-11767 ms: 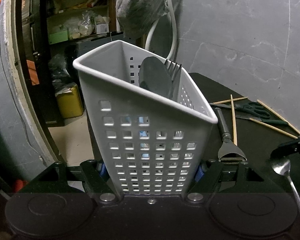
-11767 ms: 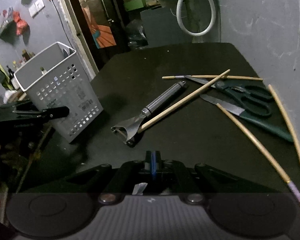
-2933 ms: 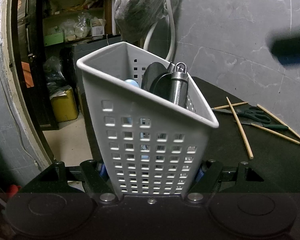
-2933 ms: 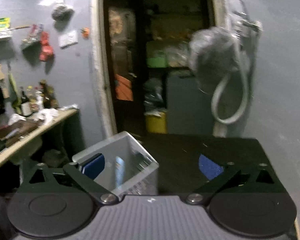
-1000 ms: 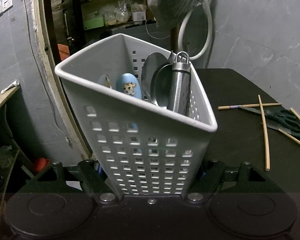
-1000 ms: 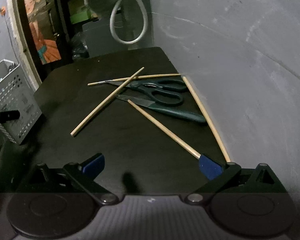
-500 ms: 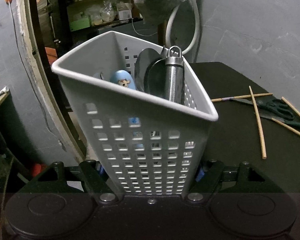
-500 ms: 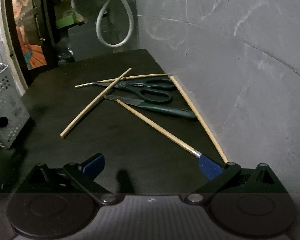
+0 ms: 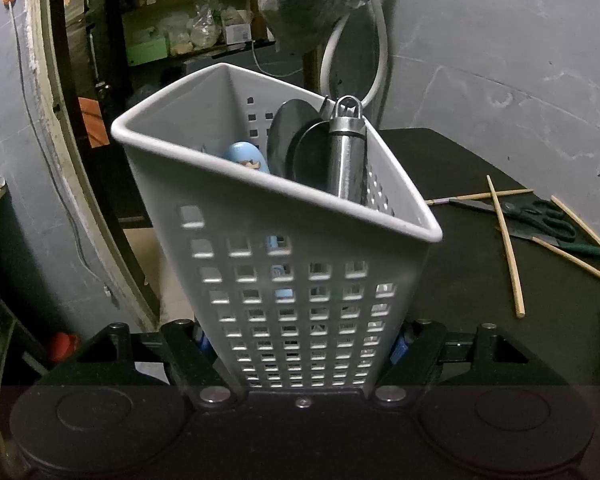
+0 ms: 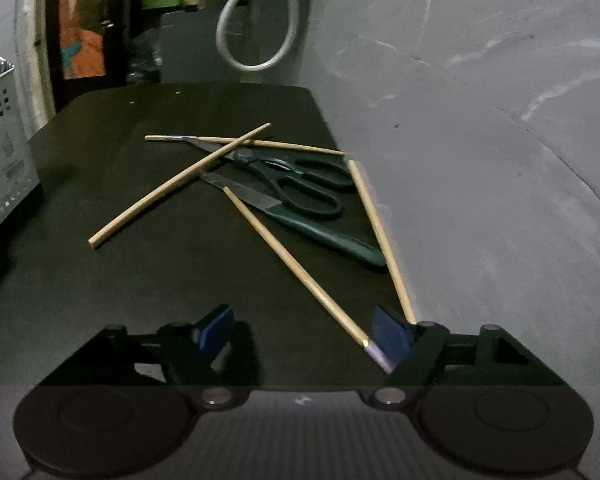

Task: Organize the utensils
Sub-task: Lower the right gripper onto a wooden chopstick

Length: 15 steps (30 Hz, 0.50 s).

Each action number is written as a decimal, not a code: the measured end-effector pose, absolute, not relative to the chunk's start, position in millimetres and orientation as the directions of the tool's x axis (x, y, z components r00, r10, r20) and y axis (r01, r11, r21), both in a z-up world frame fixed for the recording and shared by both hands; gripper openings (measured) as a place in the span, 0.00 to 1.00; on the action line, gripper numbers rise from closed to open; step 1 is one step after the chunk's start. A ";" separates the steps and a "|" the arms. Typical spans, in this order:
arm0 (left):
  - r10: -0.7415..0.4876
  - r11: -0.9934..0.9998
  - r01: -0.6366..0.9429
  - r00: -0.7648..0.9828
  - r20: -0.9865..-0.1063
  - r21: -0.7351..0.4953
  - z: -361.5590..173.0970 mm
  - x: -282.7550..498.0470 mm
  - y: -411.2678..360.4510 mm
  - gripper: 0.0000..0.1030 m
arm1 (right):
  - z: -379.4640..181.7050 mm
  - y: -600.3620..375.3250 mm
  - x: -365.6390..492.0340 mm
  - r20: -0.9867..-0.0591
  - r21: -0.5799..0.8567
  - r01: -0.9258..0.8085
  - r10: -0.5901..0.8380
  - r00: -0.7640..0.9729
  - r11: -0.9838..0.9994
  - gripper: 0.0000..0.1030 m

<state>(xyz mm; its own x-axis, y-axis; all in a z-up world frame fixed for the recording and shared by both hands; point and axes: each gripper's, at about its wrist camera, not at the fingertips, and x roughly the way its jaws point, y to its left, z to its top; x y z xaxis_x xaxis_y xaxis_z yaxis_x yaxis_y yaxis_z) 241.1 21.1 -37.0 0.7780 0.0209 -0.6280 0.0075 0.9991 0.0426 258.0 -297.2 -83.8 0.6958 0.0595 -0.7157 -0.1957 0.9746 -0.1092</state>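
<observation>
My left gripper [image 9: 300, 344] is shut on the white perforated utensil basket [image 9: 284, 280] and holds it tilted. Inside stand a steel peeler handle [image 9: 348, 152], spoons [image 9: 296, 140] and a blue spoon [image 9: 246, 156]. My right gripper [image 10: 304, 330] is open and empty, low over the black table [image 10: 140, 280]. The purple-tipped end of a wooden chopstick [image 10: 300, 272] lies just inside its right finger [image 10: 392, 336]. Other chopsticks [image 10: 176, 184], green scissors [image 10: 296, 184] and a green-handled knife [image 10: 300, 220] lie further ahead. The basket shows at the left edge of the right wrist view [image 10: 0, 152].
A grey wall [image 10: 480, 160] runs along the table's right edge. A doorway with shelves [image 9: 160, 40] and a hanging hose [image 10: 256, 20] are behind the table. The chopsticks and scissors also show at the right of the left wrist view [image 9: 508, 244].
My right gripper has moved down and forward to the near chopstick's tip, and its fingers stand narrower. The basket in my left gripper has turned slightly.
</observation>
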 end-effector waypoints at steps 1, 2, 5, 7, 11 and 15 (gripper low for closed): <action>0.023 0.999 0.007 0.779 -0.626 0.045 -37.1 241.1 19.5 0.74 | -84.1 -299.9 261.3 -0.719 -0.100 -0.208 0.073 0.691 0.973 0.77; 0.025 0.999 0.005 0.783 -0.622 0.047 -37.9 240.4 19.4 0.74 | -84.7 -302.5 264.8 -0.723 -0.092 -0.218 0.085 0.685 0.972 0.76; 0.029 0.999 -0.003 0.781 -0.623 0.043 -38.8 239.5 17.9 0.74 | -88.3 -306.3 270.9 -0.732 -0.094 -0.246 0.101 0.674 0.965 0.72; 0.035 0.999 -0.010 0.780 -0.624 0.044 -38.8 239.3 16.2 0.74 | -89.2 -307.3 270.9 -0.731 -0.091 -0.252 0.107 0.674 0.963 0.70; 0.038 0.999 -0.011 0.782 -0.623 0.046 -38.7 238.6 14.5 0.74 | -90.2 -311.7 274.1 -0.733 -0.042 -0.258 0.145 0.664 0.965 0.59; 0.034 0.999 -0.009 0.784 -0.620 0.044 -37.5 238.7 14.6 0.74 | -88.5 -317.5 274.9 -0.740 0.035 -0.208 0.165 0.652 0.977 0.27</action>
